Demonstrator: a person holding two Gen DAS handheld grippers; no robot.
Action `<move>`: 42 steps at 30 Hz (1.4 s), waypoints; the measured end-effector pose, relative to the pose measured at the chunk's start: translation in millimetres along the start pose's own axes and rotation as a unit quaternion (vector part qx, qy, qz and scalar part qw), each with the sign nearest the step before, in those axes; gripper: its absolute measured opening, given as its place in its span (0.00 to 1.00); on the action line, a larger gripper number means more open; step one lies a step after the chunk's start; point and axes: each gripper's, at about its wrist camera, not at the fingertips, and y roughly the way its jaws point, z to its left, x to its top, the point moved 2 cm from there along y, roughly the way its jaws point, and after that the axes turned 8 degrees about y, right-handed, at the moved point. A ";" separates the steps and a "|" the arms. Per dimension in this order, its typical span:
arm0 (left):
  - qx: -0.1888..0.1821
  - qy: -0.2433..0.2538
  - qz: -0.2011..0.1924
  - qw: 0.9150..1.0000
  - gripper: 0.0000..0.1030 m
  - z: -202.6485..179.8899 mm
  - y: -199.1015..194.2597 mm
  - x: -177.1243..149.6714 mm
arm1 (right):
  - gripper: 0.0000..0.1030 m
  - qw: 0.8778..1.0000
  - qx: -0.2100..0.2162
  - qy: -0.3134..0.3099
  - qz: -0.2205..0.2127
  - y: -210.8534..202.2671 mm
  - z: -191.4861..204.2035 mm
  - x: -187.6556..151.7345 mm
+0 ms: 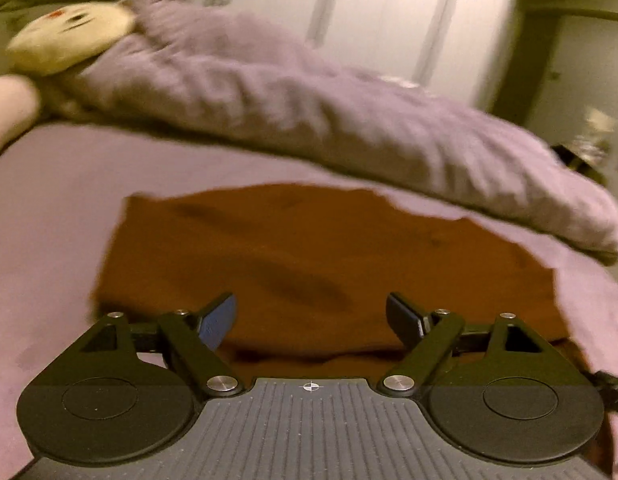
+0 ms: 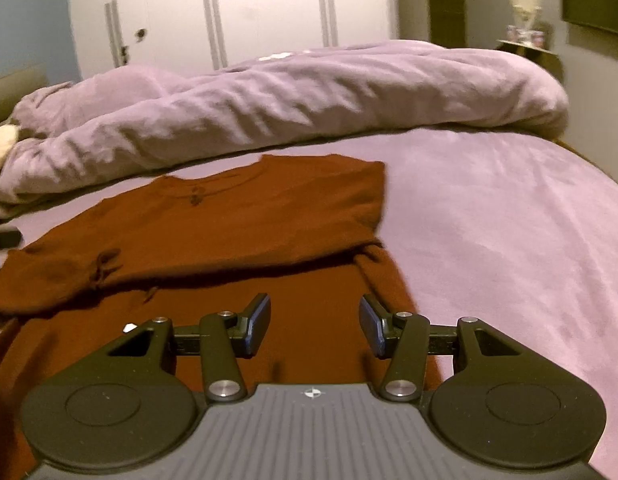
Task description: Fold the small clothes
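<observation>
- On the bed (image 2: 509,240), towards its near edge and short of the rumpled duvet (image 2: 309,92), your rust-brown shirt (image 2: 229,220) lies spread on the purple sheet.
- It looks partly folded: the right wrist view shows an upper layer lying across the lower body, with a fold line running just ahead of your tongs. At least one more fold seems left, and the result still wants squaring.
- Your left gripper (image 1: 311,320) has its jaws wide apart and holds nothing; the shirt (image 1: 309,248) lies under and ahead of it. Whether the fingertips touch the cloth, you cannot tell.
- Your right gripper (image 2: 315,326) is likewise spread open and empty, poised over the shirt's lower part near its right edge, with bare sheet just beside it.
- A cream plush toy (image 1: 73,36) rests against the duvet, well apart.
</observation>
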 end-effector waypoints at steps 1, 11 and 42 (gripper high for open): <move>0.017 -0.003 0.004 1.000 0.84 9.2 -1.5 -4.0 | 0.48 1.000 0.016 -0.004 0.007 3.2 7.2 0.1; 0.123 0.013 0.027 0.992 0.84 73.5 6.1 -21.1 | 0.44 0.976 0.187 -0.005 0.108 64.7 116.3 2.4; 0.173 0.094 0.039 0.980 0.82 35.3 36.1 -11.6 | 0.05 0.991 0.135 0.004 0.020 62.6 37.9 68.0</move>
